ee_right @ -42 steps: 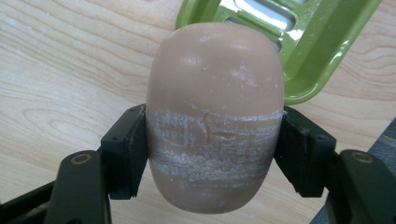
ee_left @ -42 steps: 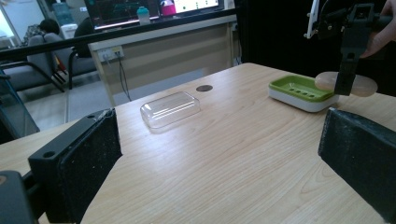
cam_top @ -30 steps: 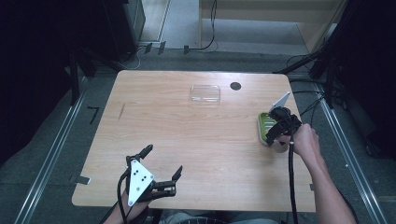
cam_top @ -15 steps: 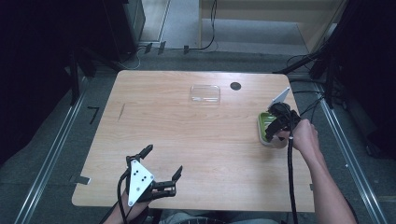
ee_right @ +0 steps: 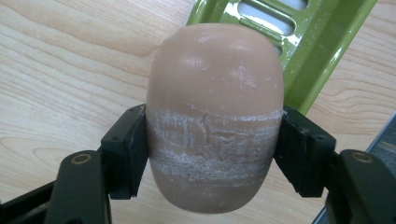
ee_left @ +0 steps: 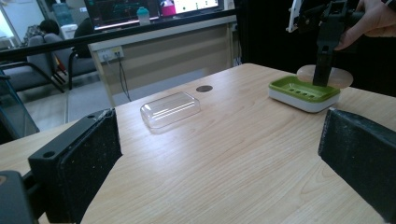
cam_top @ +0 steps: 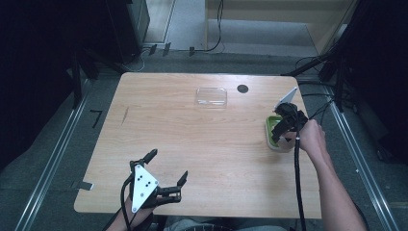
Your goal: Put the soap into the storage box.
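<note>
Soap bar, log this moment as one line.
right claw: shut on soap bar | over green dish | left claw: open

One soap bar; one green soap dish (far right); one clear lid (far centre); two grippers, left and right; one surface.

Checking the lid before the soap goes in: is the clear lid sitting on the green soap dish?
No, the clear lid lies alone on the table, well apart from the green soap dish.
</note>
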{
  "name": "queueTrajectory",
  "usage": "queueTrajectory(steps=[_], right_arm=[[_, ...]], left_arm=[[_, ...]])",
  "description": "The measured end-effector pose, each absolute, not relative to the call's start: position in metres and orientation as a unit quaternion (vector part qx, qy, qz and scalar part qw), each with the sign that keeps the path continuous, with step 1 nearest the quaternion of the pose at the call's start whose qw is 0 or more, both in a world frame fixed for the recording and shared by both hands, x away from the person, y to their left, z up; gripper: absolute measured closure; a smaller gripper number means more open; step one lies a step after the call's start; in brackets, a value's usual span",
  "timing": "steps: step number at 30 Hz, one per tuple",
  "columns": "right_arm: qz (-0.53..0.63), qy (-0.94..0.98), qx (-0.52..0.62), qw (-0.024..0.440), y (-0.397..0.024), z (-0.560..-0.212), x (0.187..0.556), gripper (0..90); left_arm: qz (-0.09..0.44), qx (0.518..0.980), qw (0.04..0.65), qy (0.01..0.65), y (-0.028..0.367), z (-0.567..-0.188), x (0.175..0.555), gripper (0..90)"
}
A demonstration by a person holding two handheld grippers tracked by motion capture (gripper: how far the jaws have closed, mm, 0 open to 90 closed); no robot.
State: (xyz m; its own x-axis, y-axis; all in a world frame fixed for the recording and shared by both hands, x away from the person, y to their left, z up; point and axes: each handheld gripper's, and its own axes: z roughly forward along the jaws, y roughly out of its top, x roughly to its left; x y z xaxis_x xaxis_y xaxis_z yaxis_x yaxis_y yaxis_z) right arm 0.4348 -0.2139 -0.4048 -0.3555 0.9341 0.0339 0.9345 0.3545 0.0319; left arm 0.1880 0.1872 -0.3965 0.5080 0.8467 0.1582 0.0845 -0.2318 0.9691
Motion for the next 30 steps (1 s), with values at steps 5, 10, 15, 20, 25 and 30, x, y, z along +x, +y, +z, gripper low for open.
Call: queueTrajectory(steps=[5, 10, 15, 20, 25, 30], right_arm=[[-0.028, -0.819, -0.573, 0.002, -0.215, -0.405, 0.437, 33.4], [-0.029, -0.816, -0.577, -0.001, -0.215, -0.404, 0.44, 33.4], [-0.032, -0.813, -0.582, -0.006, -0.214, -0.404, 0.443, 33.4], [-0.034, -0.806, -0.59, -0.004, -0.215, -0.406, 0.447, 33.4], [-0.037, -0.805, -0.592, -0.004, -0.216, -0.406, 0.449, 33.5], [-0.038, -0.802, -0.597, -0.004, -0.216, -0.408, 0.453, 33.5]], left_arm=[[0.366, 0.694, 0.521, 0.335, 0.187, -0.396, 0.188, 0.0], [0.365, 0.695, 0.521, 0.335, 0.187, -0.397, 0.188, 0.0], [0.366, 0.694, 0.521, 0.335, 0.187, -0.396, 0.188, 0.0], [0.365, 0.695, 0.521, 0.335, 0.187, -0.396, 0.188, 0.0], [0.365, 0.694, 0.522, 0.335, 0.187, -0.396, 0.188, 0.0], [0.365, 0.694, 0.521, 0.335, 0.187, -0.397, 0.188, 0.0]])
